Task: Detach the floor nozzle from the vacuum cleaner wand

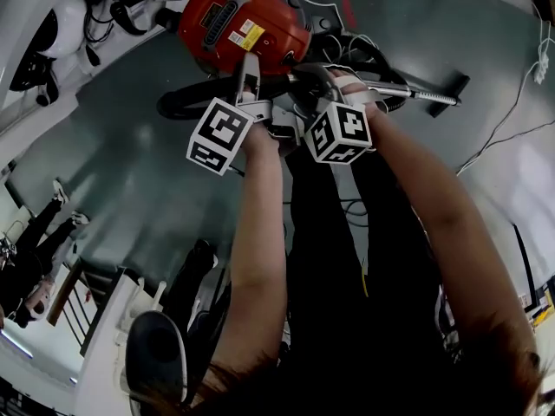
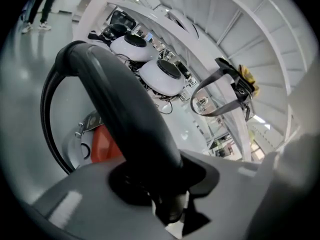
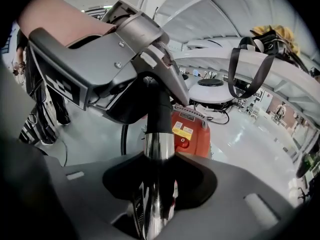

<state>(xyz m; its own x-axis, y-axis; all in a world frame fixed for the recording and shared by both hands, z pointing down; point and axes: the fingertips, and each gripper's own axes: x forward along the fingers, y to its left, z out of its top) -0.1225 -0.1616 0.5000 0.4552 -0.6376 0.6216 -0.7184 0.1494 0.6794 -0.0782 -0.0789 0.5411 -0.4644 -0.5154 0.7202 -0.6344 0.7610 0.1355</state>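
A red vacuum cleaner body (image 1: 243,24) lies on the grey floor, with a black hose (image 1: 186,102) looping off its left side. The chrome wand (image 1: 416,95) runs right to a dark floor nozzle (image 1: 457,83). My left gripper (image 1: 251,89) is shut on the black bent handle (image 2: 125,119), which passes between its jaws (image 2: 170,204). My right gripper (image 1: 325,85) is shut on the chrome wand (image 3: 159,149) just below the black handle end, its jaws (image 3: 157,204) wrapping the tube. In the right gripper view, the left gripper's grey housing (image 3: 95,59) sits just above.
Thin cables (image 1: 512,111) trail over the floor at the right. White rounded machines (image 2: 160,74) stand beyond the vacuum. A person (image 1: 35,241) stands at the far left. A white stand (image 1: 130,319) is near my feet at the lower left.
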